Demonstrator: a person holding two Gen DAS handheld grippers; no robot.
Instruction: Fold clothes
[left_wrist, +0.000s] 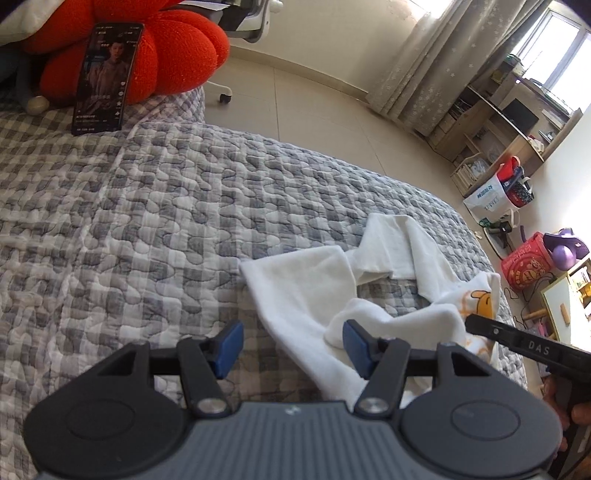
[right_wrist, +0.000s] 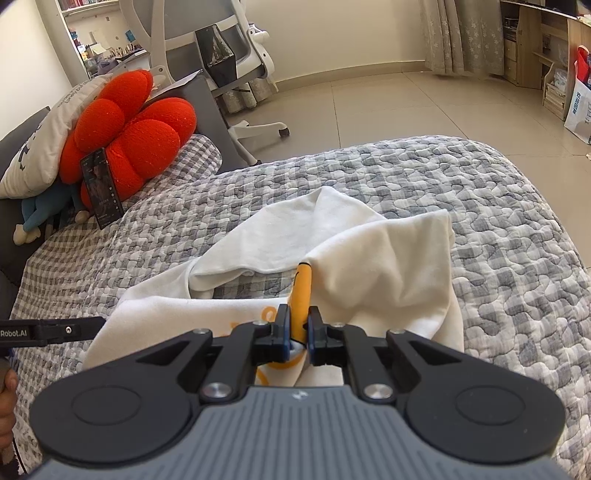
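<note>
A white shirt lies crumpled on the near right of the quilted bed. Its printed edge is pinched by the right gripper, probably as an anchor, while the left gripper (jaws spread, nothing between them) is held above a near fold, seemingly ready for a second grip.

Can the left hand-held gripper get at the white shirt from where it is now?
Probably yes. The left hand-held gripper is open, and the white shirt lies on the quilt just ahead, a fold already by one of its pads. Nothing is in the way; the right hand-held gripper pinches the printed part, off to the side.
</note>
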